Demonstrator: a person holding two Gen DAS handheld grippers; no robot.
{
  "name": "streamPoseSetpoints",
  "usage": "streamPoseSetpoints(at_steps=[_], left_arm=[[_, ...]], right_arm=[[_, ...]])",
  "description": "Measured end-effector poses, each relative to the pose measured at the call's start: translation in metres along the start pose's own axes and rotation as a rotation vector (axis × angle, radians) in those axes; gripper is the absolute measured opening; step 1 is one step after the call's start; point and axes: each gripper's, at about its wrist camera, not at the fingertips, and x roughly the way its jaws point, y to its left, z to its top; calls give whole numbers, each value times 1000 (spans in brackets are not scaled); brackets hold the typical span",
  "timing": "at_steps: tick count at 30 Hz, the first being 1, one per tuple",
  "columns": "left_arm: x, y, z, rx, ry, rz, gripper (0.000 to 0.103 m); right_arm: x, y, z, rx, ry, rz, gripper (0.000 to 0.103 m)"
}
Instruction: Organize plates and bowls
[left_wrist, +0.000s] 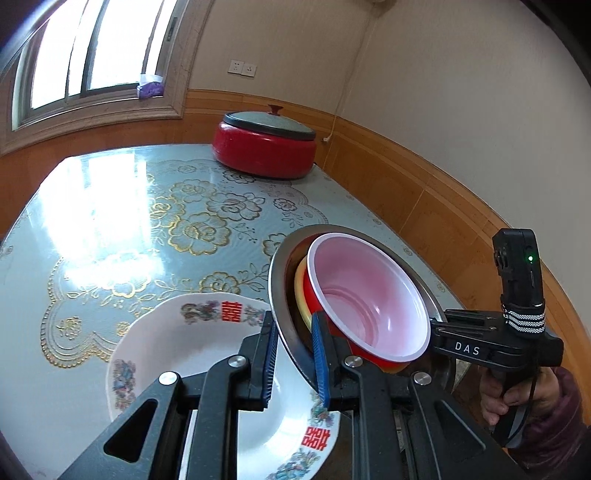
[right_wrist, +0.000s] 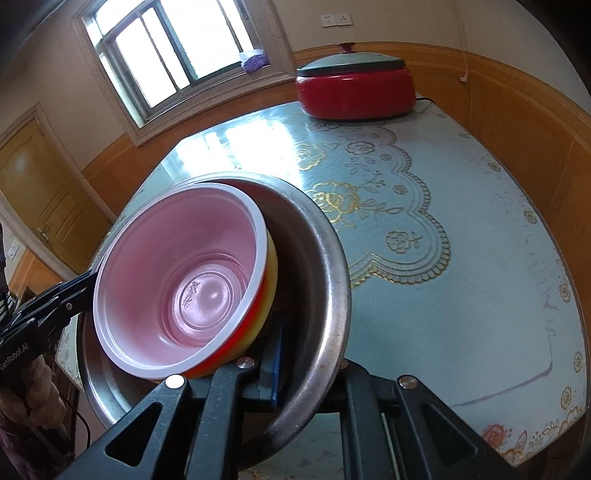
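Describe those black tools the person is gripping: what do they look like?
Both are black plastic pistol-grip tools. The left gripper has angular arms with silver pivot bolts and blue ribbed pads on its jaws. The right gripper carries white "DAS" lettering, a small black box with a green light strapped on by a black-and-white band, and a thin black cord. A dark purple sleeve shows at the wrist.

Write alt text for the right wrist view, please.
The right claw is shut on the rim of a tilted steel bowl, which holds a red-and-yellow bowl with a pink inside. The left claw grips the steel bowl's far rim. Beyond, a blue floral table carries a lidded red pot.
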Motion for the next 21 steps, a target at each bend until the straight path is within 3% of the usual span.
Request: streamPoseSetpoints(at_steps=[6,14,21], left_arm=[[-28,29,-7,-83,-55,86,18],[-52,54,-22,-189,-73,219,18],[-47,65,-38,-235,-50,256,18]], right_arm=[[22,37,18,-112,33,90,9],[54,71,22,-210,112,223,10],[75,77,16,-245,160,249,10]])
